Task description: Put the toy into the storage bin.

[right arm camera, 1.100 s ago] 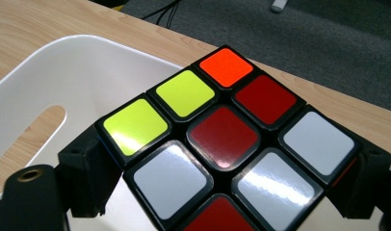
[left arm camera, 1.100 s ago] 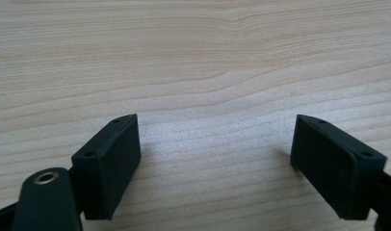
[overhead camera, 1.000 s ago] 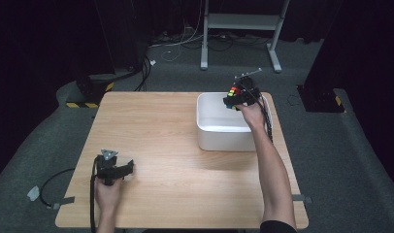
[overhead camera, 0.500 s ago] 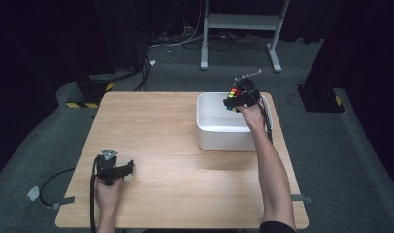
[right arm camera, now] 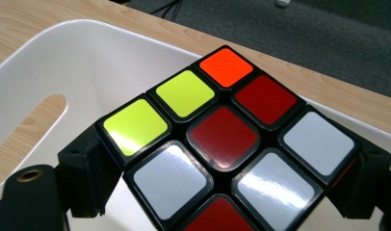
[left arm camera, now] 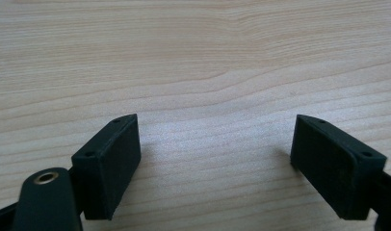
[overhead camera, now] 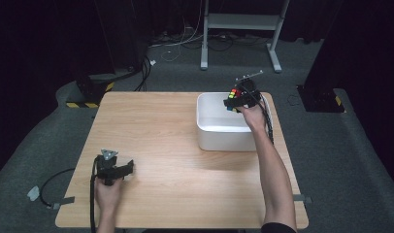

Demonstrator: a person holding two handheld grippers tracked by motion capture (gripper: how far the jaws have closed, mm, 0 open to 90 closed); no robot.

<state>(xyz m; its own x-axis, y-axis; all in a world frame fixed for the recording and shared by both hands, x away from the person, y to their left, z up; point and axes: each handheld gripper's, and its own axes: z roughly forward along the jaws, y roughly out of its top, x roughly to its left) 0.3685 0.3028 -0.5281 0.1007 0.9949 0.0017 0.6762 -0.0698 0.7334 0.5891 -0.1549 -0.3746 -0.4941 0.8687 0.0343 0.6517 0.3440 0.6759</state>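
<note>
On the pale, fine-grained wooden table [overhead camera: 185,145], the left gripper [left arm camera: 215,159] rests low near the near-left corner, its black blocky jaws spread wide with only bare wood grain between and ahead of them. Its black cable [overhead camera: 52,182] trails off the table's left edge onto grey carpet. Farther right, the right gripper [overhead camera: 236,99] hangs over the far right corner of a white, smooth-walled rectangular plastic bin [overhead camera: 219,138], jaws clamped on the sides of a glossy black-framed puzzle cube [right arm camera: 227,139] with yellow, orange, red and white stickers. Beneath the jaws lies the bin's bare white interior; a slot handle [right arm camera: 27,125] pierces its wall to their left, and beyond them table edge meets carpet.
</note>
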